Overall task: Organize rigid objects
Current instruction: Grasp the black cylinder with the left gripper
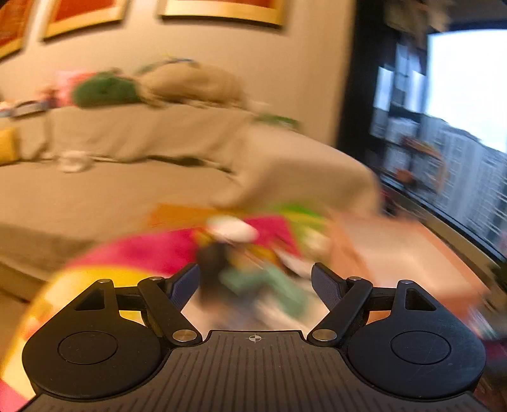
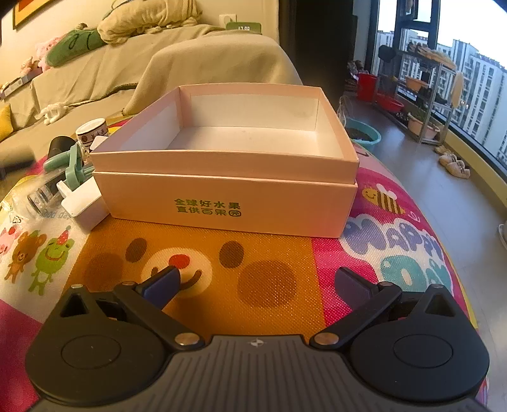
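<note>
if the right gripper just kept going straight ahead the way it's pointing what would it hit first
Most likely the pink box. The right gripper, jaws open and empty, points over bare play mat at the box's printed front wall. Nothing stands between, though depth is hard to judge.

This is a home living room. A sofa [image 2: 196, 60] draped in a beige cover runs along the wall, with a green plush cushion [image 2: 74, 44] and a bundled blanket [image 2: 149, 16] on its backrest. Gold-framed pictures [image 1: 221, 11] hang above it. A children's play mat [image 2: 396, 241] printed with cartoon animals and a bee covers the surface in front. Floor-to-ceiling windows [image 2: 475, 63] look onto apartment blocks, beside a metal rack [image 2: 421, 79] holding basins, with slippers [image 2: 453, 164] on the floor.
</note>
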Action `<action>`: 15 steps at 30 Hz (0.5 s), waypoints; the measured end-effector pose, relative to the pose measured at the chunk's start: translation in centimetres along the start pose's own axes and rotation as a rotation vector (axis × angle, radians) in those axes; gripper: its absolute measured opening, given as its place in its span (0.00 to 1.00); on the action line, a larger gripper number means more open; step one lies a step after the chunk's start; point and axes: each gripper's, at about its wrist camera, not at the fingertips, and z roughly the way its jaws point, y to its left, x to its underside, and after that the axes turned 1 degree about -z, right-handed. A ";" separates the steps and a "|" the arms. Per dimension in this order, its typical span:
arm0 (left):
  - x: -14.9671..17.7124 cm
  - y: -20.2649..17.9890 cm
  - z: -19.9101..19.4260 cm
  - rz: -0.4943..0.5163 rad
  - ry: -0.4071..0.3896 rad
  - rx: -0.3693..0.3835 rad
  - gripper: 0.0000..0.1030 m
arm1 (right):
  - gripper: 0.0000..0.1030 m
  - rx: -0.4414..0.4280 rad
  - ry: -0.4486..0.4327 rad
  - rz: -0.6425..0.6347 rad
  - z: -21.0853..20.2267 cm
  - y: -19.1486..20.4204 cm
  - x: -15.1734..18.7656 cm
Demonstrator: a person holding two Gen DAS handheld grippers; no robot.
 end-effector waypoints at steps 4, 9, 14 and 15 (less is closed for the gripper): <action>-2.3 3.6 6.9 -0.124 0.195 -0.010 0.80 | 1.00 -0.003 -0.003 -0.008 0.0 0.1 0.1; -2.0 4.2 11.7 -0.171 0.268 -0.011 0.80 | 1.00 -0.006 -0.012 -0.016 -0.1 0.1 0.2; -0.7 4.0 11.0 -0.118 0.229 0.052 0.50 | 1.00 -0.005 -0.021 -0.008 -0.1 0.2 0.3; -0.5 4.3 10.3 -0.124 0.229 0.069 0.50 | 1.00 0.000 -0.025 -0.002 -0.1 0.2 0.3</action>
